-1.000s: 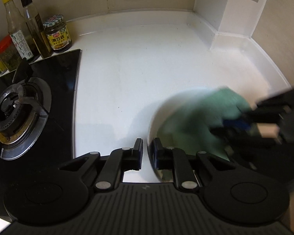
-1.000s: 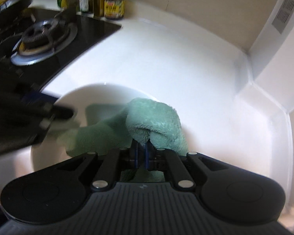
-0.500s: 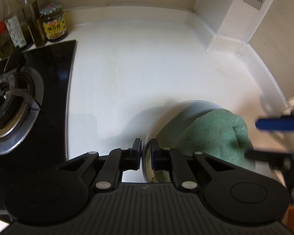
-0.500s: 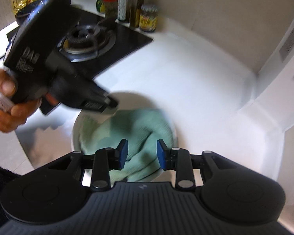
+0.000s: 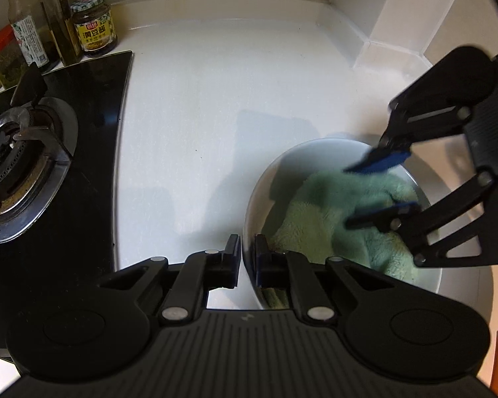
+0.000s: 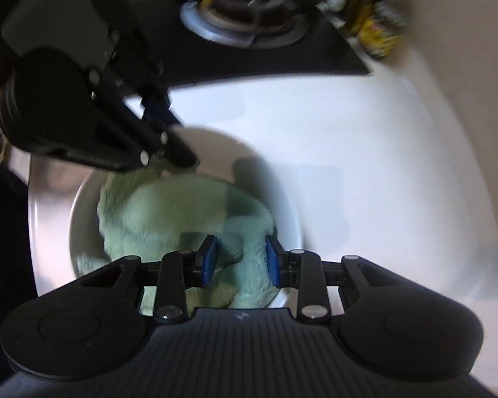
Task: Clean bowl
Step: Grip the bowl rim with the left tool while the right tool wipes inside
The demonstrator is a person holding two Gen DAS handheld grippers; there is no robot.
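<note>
A white bowl stands on the white counter with a green cloth bunched inside it. My left gripper is shut on the bowl's near rim, one finger inside and one outside. From the right, my right gripper reaches down into the bowl. Its blue pads straddle a fold of the cloth as the jaws close, and a gap still shows. In the right wrist view the cloth fills the bowl under my right gripper, with my left gripper at the far rim.
A black glass hob with a gas burner lies left of the bowl. Bottles and a jar stand at the back left against the wall. A boxed wall corner juts in at the back right. Bare white counter stretches behind the bowl.
My right gripper let go of the cloth, opened wide, rolled, and now closes around a fold of it. My left gripper pinched onto the bowl's rim and stays there.
</note>
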